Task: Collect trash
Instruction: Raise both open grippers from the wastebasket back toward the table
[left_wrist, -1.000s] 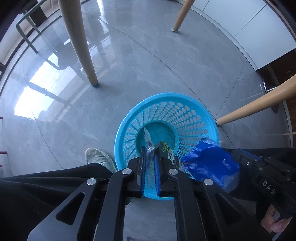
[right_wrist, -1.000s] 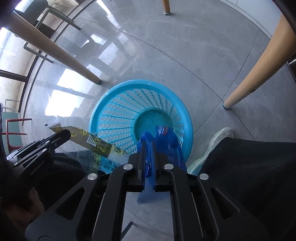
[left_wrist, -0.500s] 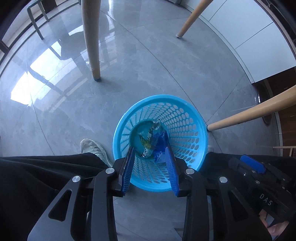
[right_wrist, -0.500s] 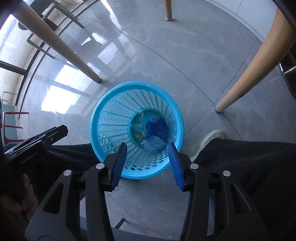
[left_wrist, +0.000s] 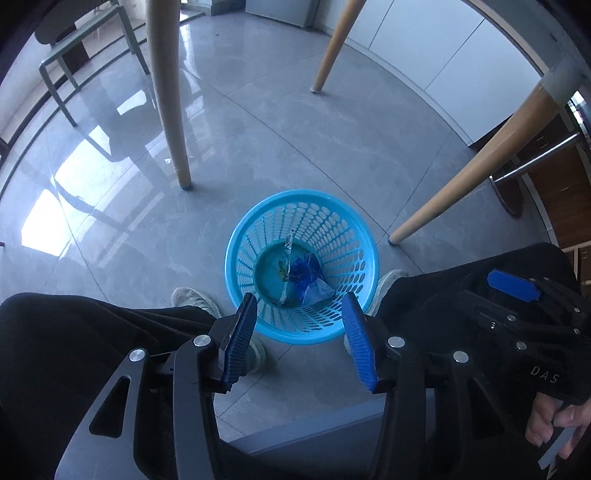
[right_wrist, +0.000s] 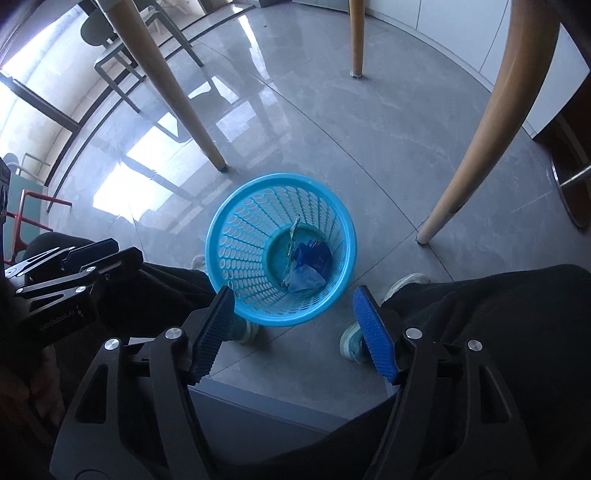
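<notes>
Blue plastic, perforated all round: the basket (left_wrist: 236, 258) stands on the grey tiled floor (left_wrist: 295, 147) between the person's two shoes, amid wooden legs (left_wrist: 168, 92). At its bottom lie two pieces of trash, touching: a blue wrapper (left_wrist: 308, 275) and a thin clear wrapper (left_wrist: 286, 258) with yellow print that leans upright against the blue one. The left tongs (left_wrist: 300, 343) point steeply down above the near rim, spread apart, nothing between their ribbed blue pads; they have just been opening. The right tongs (right_wrist: 293, 332) hang likewise above the basket (right_wrist: 221, 240), spread wider still, empty, also just opened; the same wrappers (right_wrist: 310, 266) show below them in that view. Black trouser legs (left_wrist: 92, 332) flank the basket on both sides.
</notes>
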